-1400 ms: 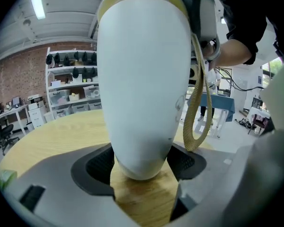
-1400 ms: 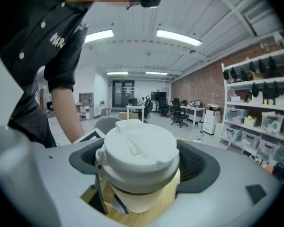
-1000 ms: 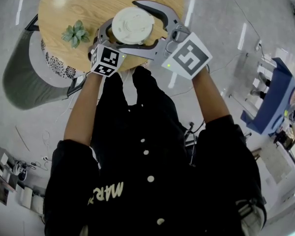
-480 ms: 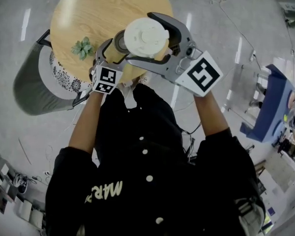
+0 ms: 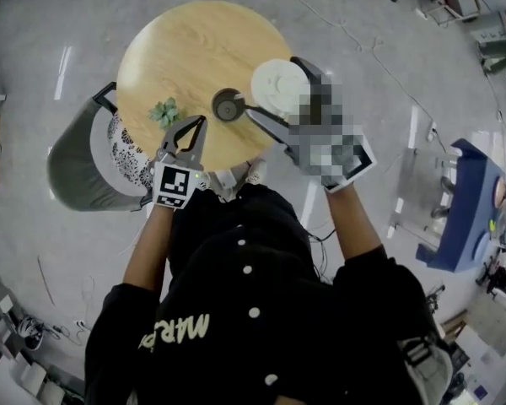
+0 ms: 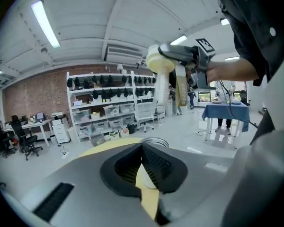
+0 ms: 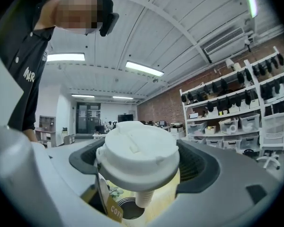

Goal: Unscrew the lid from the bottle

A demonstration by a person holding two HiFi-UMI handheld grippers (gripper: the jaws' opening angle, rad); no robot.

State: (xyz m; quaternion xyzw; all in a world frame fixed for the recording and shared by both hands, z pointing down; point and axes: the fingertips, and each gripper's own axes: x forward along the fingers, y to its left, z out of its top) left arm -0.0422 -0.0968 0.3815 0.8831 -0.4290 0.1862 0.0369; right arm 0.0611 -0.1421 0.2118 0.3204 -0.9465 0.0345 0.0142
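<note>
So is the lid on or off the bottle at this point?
Off. The right claw holds the white lid clear of the bottle, whose dark open mouth shows on the table.

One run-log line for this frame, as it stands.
lid: off, clamped in right gripper | bottle: open, upright on table | left gripper: jaws just closed, empty

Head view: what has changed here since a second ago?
The lid came off: the right claw holds it beside the open bottle. The left claw let go of the bottle, and its jaws have just been closing, empty. The plant stayed on the table.
</note>
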